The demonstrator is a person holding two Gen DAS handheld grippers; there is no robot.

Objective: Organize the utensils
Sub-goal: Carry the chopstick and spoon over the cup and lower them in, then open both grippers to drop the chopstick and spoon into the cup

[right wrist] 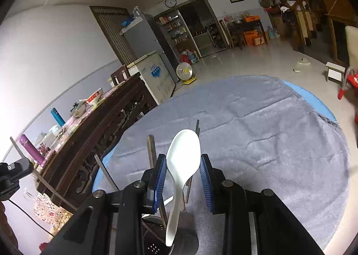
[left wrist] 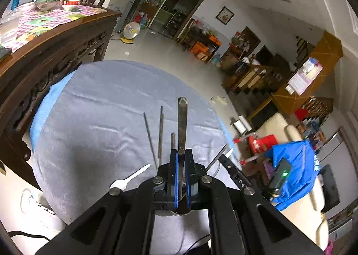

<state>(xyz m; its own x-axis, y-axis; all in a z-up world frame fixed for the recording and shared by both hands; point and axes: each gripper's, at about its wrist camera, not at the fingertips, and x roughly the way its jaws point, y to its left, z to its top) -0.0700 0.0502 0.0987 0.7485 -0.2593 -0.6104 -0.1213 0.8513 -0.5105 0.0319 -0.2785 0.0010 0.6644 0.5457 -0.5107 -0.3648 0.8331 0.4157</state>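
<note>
Clamping a flat metal utensil (left wrist: 182,120), the left gripper (left wrist: 181,154) pointed it up-frame at center. At lower center, the white spoon (right wrist: 183,154) stood between the right gripper (right wrist: 183,165) blue pads; contact unclear.

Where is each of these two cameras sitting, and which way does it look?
Left wrist: on the left gripper, looking along its fingers, shut on a metal utensil, over the grey cloth.
Right wrist: on the right gripper, looking along its fingers past a white spoon.
Both show the cloth, wall clock, fan.
</note>
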